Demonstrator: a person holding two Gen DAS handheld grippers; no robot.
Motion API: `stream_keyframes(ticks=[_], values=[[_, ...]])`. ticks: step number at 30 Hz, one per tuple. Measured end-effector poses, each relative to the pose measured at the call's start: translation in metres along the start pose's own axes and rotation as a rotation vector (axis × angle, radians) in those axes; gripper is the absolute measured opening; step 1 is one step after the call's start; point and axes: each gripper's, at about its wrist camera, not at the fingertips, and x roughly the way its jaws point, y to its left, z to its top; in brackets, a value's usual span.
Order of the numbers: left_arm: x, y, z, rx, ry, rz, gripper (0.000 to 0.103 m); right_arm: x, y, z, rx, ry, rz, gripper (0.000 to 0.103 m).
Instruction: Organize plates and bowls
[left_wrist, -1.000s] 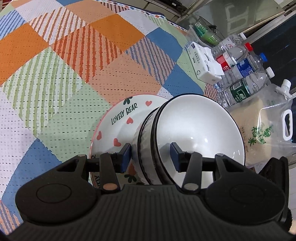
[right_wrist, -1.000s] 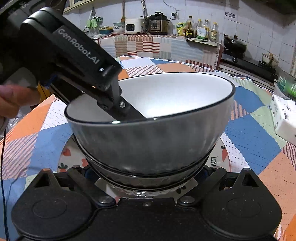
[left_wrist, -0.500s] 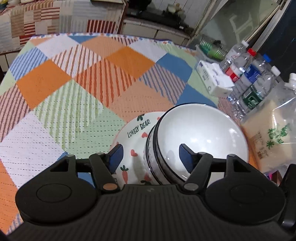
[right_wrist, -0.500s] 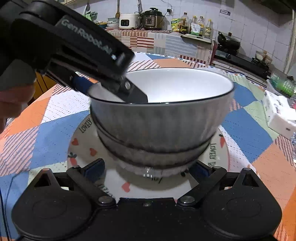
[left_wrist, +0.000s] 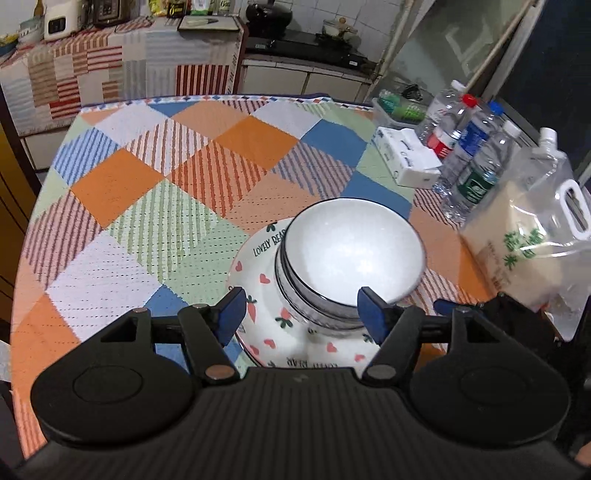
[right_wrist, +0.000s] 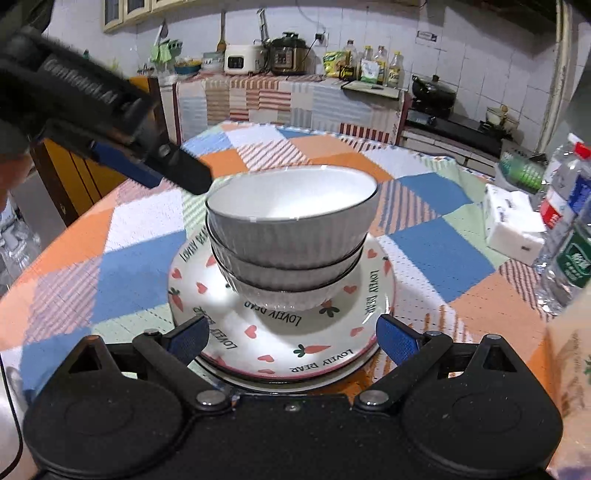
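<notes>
Three grey ribbed bowls (right_wrist: 291, 225) with white insides are nested and stand on a stack of "Lovely Bear" plates (right_wrist: 280, 343) with hearts and carrots. In the left wrist view the top bowl (left_wrist: 351, 251) and the plates (left_wrist: 258, 280) lie just ahead. My left gripper (left_wrist: 301, 308) is open and empty, above and short of the bowls; it also shows in the right wrist view (right_wrist: 155, 166) at upper left. My right gripper (right_wrist: 291, 338) is open and empty, its fingers apart beside the plates' near edge.
Several water bottles (left_wrist: 476, 162), a tissue pack (left_wrist: 406, 158) and a clear bag of rice (left_wrist: 528, 243) stand along the table's right side. A green basket (left_wrist: 399, 107) is behind them. The checked tablecloth (left_wrist: 166, 177) covers the round table.
My left gripper has let go of the top bowl's rim, opened and pulled up and back. My right gripper has opened wider and drawn back from the bowls. The bowls now sit nested on the plates.
</notes>
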Motion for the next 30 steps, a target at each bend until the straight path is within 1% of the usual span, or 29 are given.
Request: stream_keyframes(ticks=[5,8,10,12,14,16,19,21,24,28,30], values=[[-0.032,-0.013,-0.007,0.015,-0.011,0.009,0.068,-0.029,-0.001,0.008,0.032,-0.026,-0.016,0.099],[-0.048,-0.020,-0.011,0.021,0.013,0.017,0.072,-0.045,0.001,0.012,0.042,-0.030,-0.032,0.099],[-0.060,-0.025,-0.015,0.042,0.033,0.008,0.072,-0.058,0.002,0.013,0.057,-0.030,-0.051,0.099],[-0.075,-0.030,-0.021,0.057,0.023,0.010,0.074,-0.074,0.004,0.015,0.088,-0.053,-0.077,0.099],[-0.089,-0.034,-0.026,0.065,0.010,0.013,0.077,-0.090,0.007,0.017,0.112,-0.062,-0.086,0.099],[-0.102,-0.038,-0.029,0.069,0.000,0.023,0.078,-0.104,0.011,0.019,0.128,-0.064,-0.098,0.099],[-0.120,-0.042,-0.038,0.076,-0.036,0.063,0.083,-0.120,0.015,0.021,0.147,-0.048,-0.118,0.099],[-0.128,-0.043,-0.043,0.061,-0.052,0.100,0.084,-0.126,0.017,0.019,0.155,-0.034,-0.128,0.099],[-0.134,-0.039,-0.051,0.010,-0.071,0.133,0.084,-0.134,0.020,0.013,0.179,-0.039,-0.115,0.099],[-0.140,-0.039,-0.065,0.016,-0.110,0.198,0.092,-0.135,0.023,0.005,0.206,-0.027,-0.125,0.099],[-0.139,-0.038,-0.070,0.021,-0.115,0.218,0.093,-0.135,0.025,0.002,0.208,-0.019,-0.133,0.099]])
